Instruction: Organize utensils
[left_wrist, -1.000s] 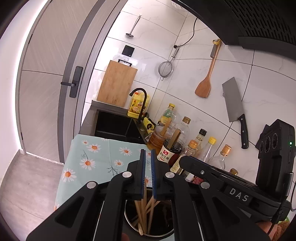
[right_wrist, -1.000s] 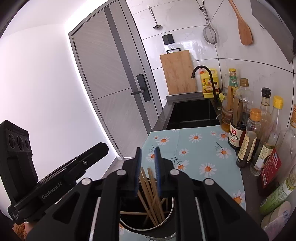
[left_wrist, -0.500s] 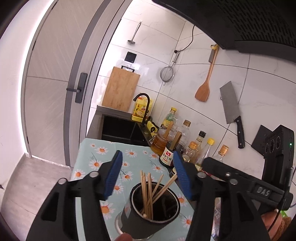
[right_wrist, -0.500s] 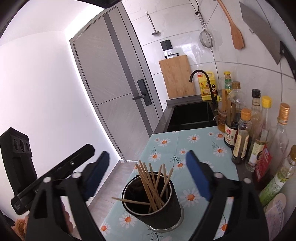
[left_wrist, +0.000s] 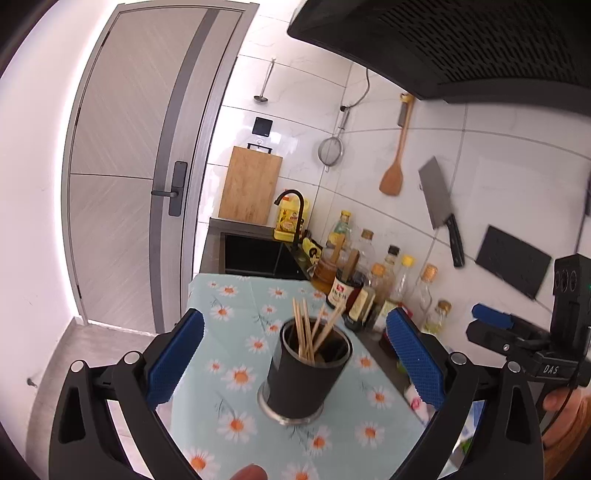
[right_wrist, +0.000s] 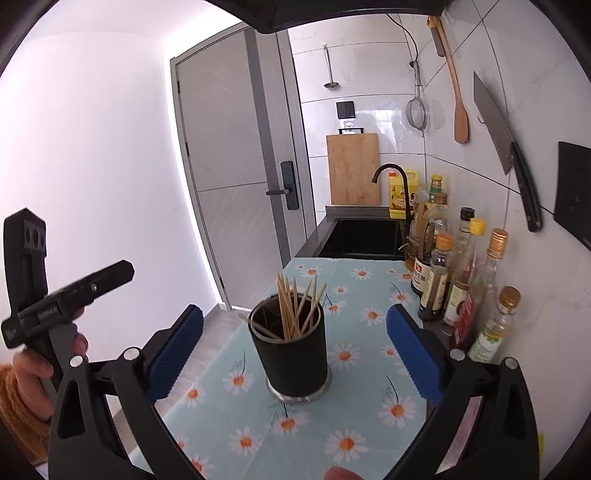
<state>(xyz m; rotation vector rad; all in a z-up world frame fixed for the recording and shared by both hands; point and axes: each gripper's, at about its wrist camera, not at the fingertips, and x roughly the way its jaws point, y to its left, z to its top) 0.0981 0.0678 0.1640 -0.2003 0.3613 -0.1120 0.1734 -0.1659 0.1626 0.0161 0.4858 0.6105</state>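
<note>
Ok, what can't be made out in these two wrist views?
- Holder interior: the lower ends of the chopsticks are hidden by its black wall, in both views.
- Bottle labels: print too small to read.
- Counter beside the right gripper: cut off by the fisheye edge and the gripper frame.

Left hand-held gripper (left_wrist: 294, 360): jaws opening, blue pads well apart, nothing pressed between them. Black utensil holder (left_wrist: 304, 373) upright on the daisy-cloth desk (left_wrist: 236, 325), chopsticks (left_wrist: 308, 332) inside. Bottles (left_wrist: 373, 291) at two o'clock.
</note>
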